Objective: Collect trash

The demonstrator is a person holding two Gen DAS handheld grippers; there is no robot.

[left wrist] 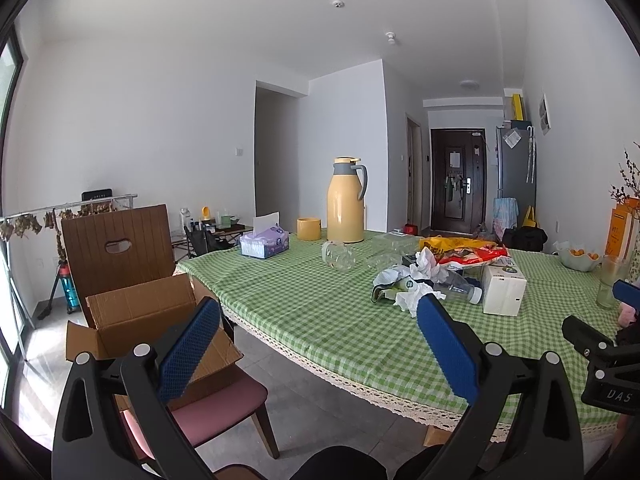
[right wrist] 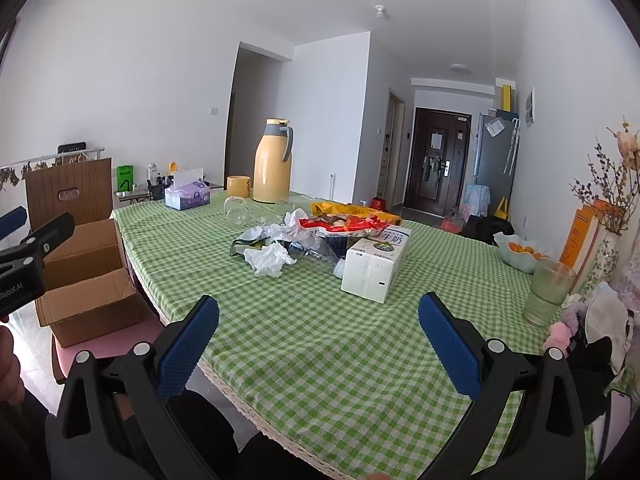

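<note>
A pile of trash lies mid-table: crumpled white tissue (right wrist: 269, 258) (left wrist: 412, 298), a crushed clear plastic bottle (left wrist: 460, 289) (right wrist: 316, 252), a white milk carton (right wrist: 376, 266) (left wrist: 503, 290), a red-yellow snack bag (right wrist: 348, 222) (left wrist: 464, 250) and a grey-green wrapper (left wrist: 386, 282). An open cardboard box (left wrist: 148, 322) (right wrist: 86, 276) sits on a pink-seated chair left of the table. My left gripper (left wrist: 318, 316) hovers open over the table's near-left edge. My right gripper (right wrist: 318, 314) is open above the tablecloth, short of the carton. Nothing is held.
The green checked tablecloth (right wrist: 320, 344) also carries a yellow thermos (right wrist: 273, 162), yellow cup (right wrist: 238, 185), tissue box (right wrist: 187, 194), upturned glass (right wrist: 237, 210), fruit bowl (right wrist: 518, 254), a drinking glass (right wrist: 550, 292) and a vase (right wrist: 602, 256) at right. A plush toy (right wrist: 592, 324) lies near right.
</note>
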